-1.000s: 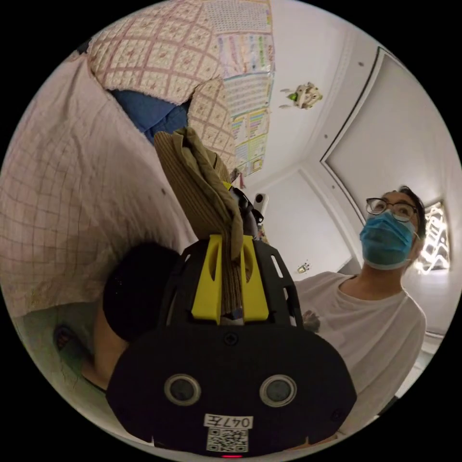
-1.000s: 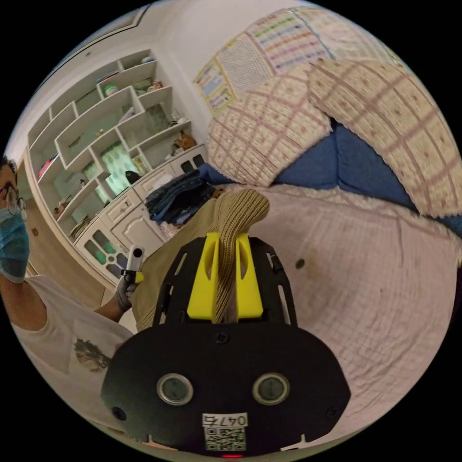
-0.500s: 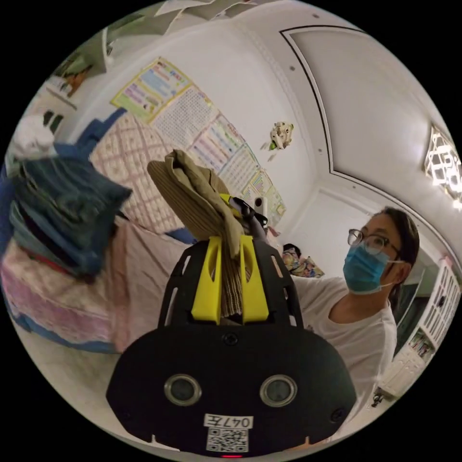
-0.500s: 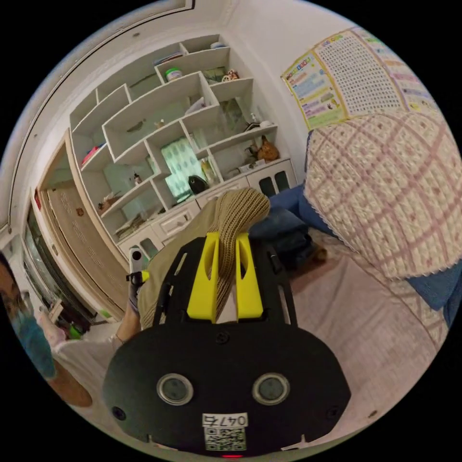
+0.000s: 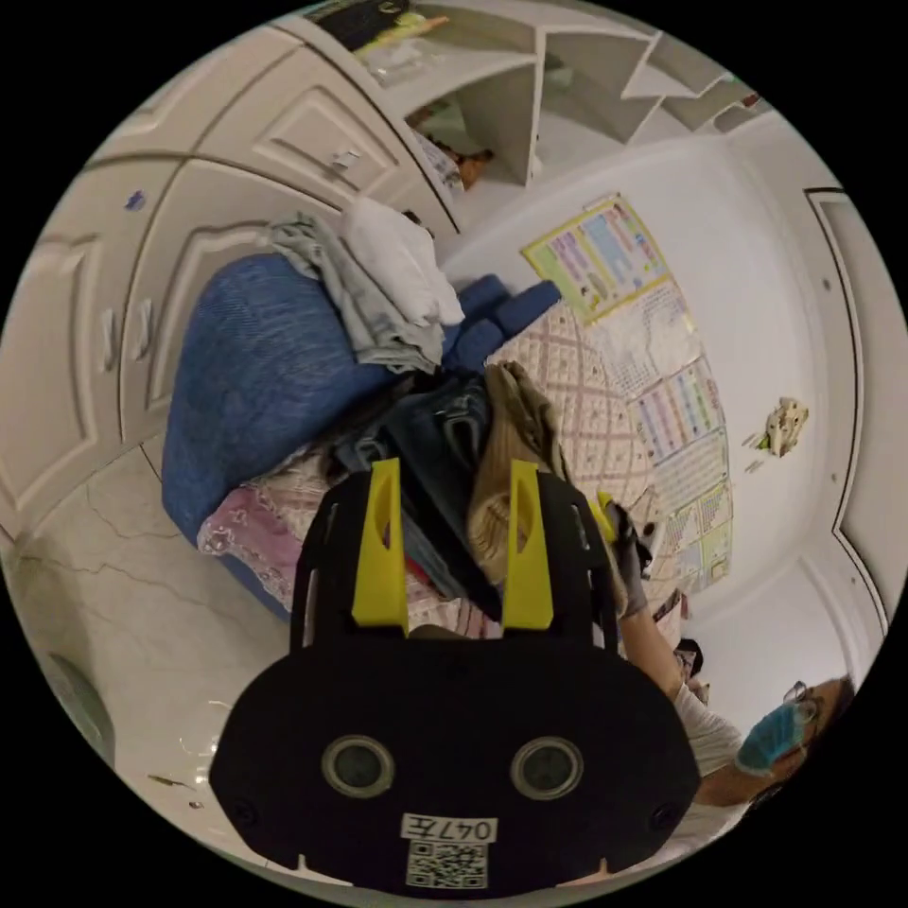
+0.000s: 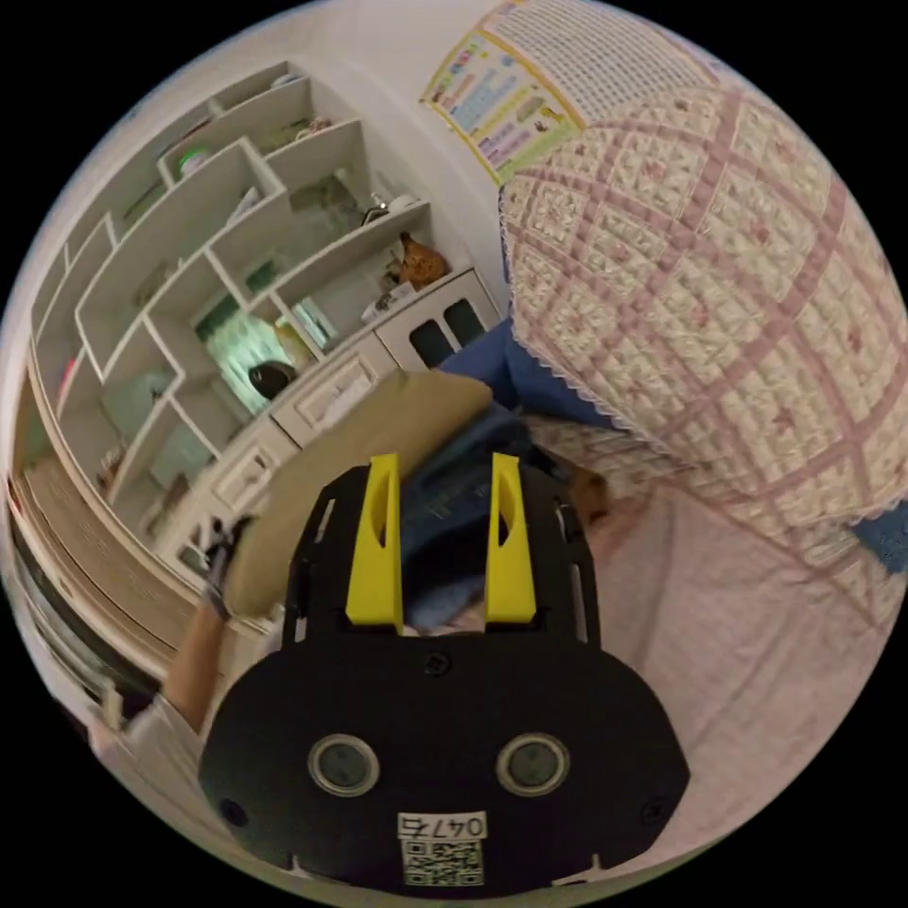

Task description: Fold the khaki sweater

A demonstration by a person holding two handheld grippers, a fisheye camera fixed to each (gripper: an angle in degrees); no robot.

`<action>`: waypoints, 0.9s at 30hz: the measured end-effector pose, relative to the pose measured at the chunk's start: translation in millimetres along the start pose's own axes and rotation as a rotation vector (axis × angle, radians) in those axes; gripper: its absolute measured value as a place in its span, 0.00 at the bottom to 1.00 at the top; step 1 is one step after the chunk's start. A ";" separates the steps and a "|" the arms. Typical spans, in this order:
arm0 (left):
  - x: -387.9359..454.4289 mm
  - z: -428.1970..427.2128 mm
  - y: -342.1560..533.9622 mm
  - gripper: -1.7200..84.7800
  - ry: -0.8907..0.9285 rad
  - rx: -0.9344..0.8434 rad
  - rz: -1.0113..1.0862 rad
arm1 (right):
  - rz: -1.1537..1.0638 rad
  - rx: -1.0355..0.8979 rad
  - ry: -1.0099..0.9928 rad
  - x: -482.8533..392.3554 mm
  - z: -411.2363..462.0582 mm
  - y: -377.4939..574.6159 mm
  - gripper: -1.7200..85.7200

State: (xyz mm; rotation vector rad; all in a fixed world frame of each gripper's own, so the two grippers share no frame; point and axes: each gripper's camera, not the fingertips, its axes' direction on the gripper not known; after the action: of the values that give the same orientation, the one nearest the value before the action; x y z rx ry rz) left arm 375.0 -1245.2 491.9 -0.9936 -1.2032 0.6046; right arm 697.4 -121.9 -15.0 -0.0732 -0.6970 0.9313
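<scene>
With both grippers [image 5: 452,544] [image 6: 442,544] released, folded sweater [image 6: 355,463] resting atop dark clothes pile [image 5: 430,454] at bed's edge, just ahead of right gripper, long axis running leftward.

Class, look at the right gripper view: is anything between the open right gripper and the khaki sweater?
Nothing visible does. The right gripper is open, and the folded khaki sweater lies just beyond its jaws on the pile of dark blue clothes.
</scene>
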 end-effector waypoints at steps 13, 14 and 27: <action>416.5 -154.4 134.6 0.12 -0.204 0.413 0.838 | -0.404 0.320 0.332 -68.5 -163.0 77.7 0.07; 460.3 -153.2 164.9 0.11 -0.201 0.430 0.900 | -0.429 0.340 0.339 -77.6 -172.6 94.1 0.06; 499.8 24.5 444.1 0.02 0.163 0.019 0.862 | -0.207 0.250 0.362 -60.3 -207.1 249.3 0.01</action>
State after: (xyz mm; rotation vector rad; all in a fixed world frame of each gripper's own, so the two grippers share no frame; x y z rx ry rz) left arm 544.1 -615.3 342.7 -1.5136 -0.5801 1.1706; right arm 616.2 32.8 -294.6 0.0508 -0.2443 0.7726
